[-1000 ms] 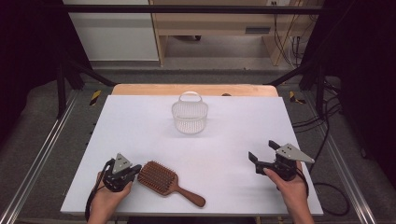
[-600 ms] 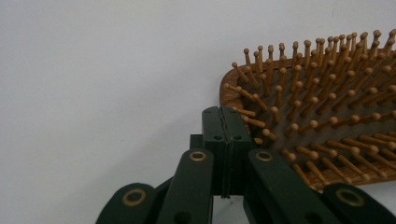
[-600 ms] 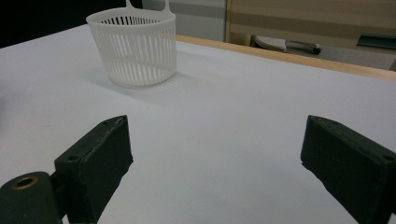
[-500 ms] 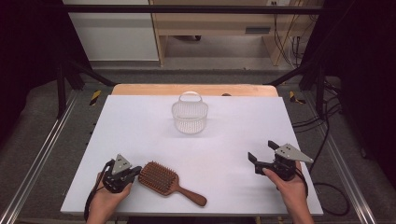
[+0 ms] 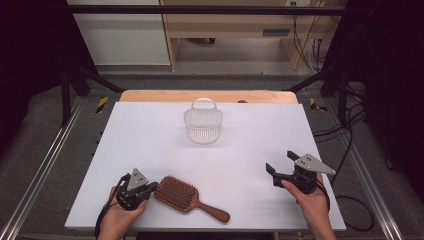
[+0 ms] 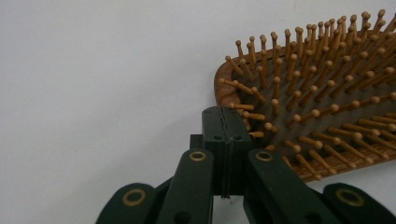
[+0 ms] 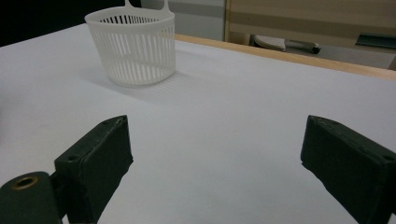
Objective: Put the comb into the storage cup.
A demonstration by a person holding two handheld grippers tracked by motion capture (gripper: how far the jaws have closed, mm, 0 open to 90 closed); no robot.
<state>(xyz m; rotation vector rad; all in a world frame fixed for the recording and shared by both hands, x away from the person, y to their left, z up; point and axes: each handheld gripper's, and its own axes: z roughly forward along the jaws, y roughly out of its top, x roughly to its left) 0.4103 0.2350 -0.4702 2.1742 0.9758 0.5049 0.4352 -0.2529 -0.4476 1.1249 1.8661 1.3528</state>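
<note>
A brown wooden hairbrush lies bristles up near the table's front edge, its handle pointing right and toward the person. My left gripper is shut with nothing between its pads, and its tip rests at the left rim of the brush head. In the left gripper view the closed left gripper meets the bristled edge. My right gripper stands open over bare table at the front right, aimed toward the basket. In its own view the right gripper holds nothing.
A white slotted plastic basket with a small loop handle stands upright at the middle back of the white table; it also appears as the basket far off. A wooden strip edges the table's back.
The left gripper has edged slightly to the right against the brush head. The right gripper and the basket have kept still.
</note>
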